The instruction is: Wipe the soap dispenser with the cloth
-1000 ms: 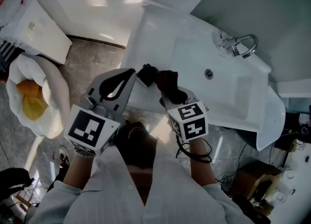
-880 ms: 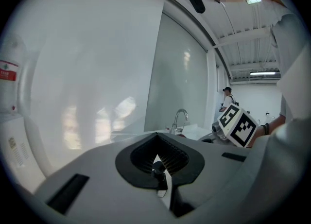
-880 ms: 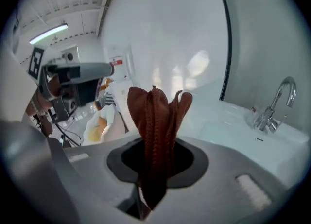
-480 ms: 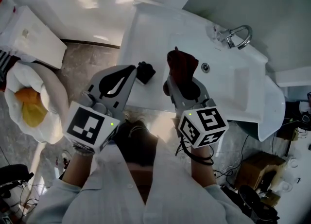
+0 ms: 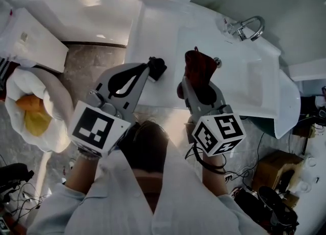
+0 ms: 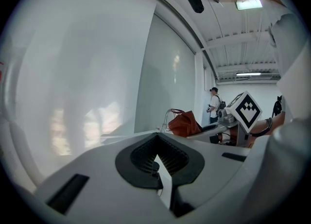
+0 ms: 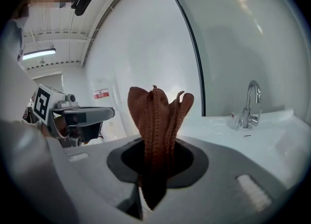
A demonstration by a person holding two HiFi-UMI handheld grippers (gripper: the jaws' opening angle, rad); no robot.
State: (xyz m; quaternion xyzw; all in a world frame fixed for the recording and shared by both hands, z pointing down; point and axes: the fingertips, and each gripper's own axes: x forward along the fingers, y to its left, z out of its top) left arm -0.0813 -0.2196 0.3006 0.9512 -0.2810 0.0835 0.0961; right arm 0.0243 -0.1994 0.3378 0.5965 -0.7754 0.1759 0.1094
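The soap dispenser (image 5: 158, 69), a small dark thing, is sitting right at the tips of my left gripper (image 5: 150, 66), hanging over the near left rim of the white sink (image 5: 153, 20). My left fingers are pressing together on it; in the left gripper view only a small dark bit of it is showing between the ribbed pads (image 6: 167, 157), beside a thin pale slit. The cloth (image 5: 200, 70), rust-brown and knitted, is standing well apart from the dispenser, to its right and over the basin. My right gripper (image 5: 199, 89) is clamping it: the right gripper view is showing its folds (image 7: 158, 121) pinched between the fingers and rising upright in a loose bunch above them. The two grippers are lying side by side, both pointing away from me toward the sink, and they are not touching. Just past the cloth the drain (image 5: 217, 61) is showing in the basin, and the chrome faucet (image 5: 249, 26) is standing at the far right corner. On the floor to my left a white bag (image 5: 51, 101) is lying open with something orange inside.
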